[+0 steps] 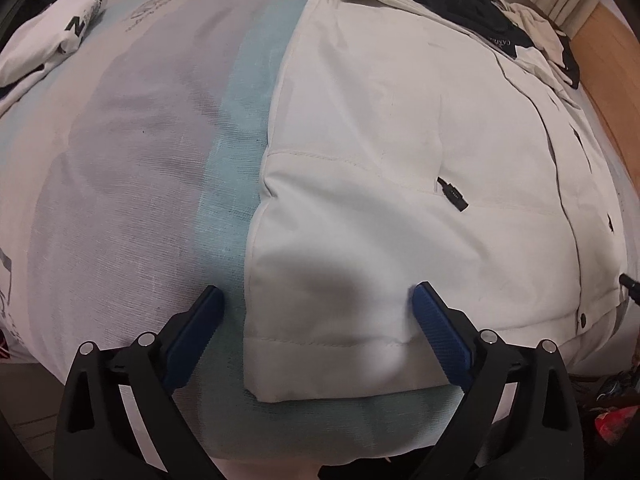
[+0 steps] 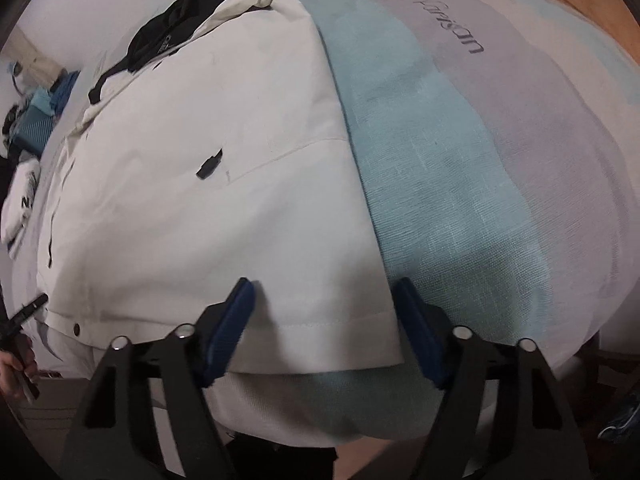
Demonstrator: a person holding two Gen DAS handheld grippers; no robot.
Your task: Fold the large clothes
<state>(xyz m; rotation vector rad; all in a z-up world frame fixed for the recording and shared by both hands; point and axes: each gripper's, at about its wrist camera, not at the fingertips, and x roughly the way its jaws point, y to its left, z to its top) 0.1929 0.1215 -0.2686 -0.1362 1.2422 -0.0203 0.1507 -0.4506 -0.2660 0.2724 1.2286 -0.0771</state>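
Note:
A large cream-white jacket point(image 1: 400, 152) with a black lining at the collar lies spread on the bed, sides folded in; it also shows in the right wrist view point(image 2: 200, 180). My left gripper point(image 1: 316, 300) is open, its blue fingers straddling the jacket's lower left hem corner. My right gripper point(image 2: 324, 296) is open, its blue fingers straddling the lower right hem corner. Neither holds the cloth.
The bed sheet point(image 1: 140, 152) is striped grey and light blue. A folded white garment with dark print point(image 1: 52, 44) lies at the far left of the bed. A wooden floor point(image 1: 616, 72) runs along the right. Clutter point(image 2: 36, 120) lies beyond the bed.

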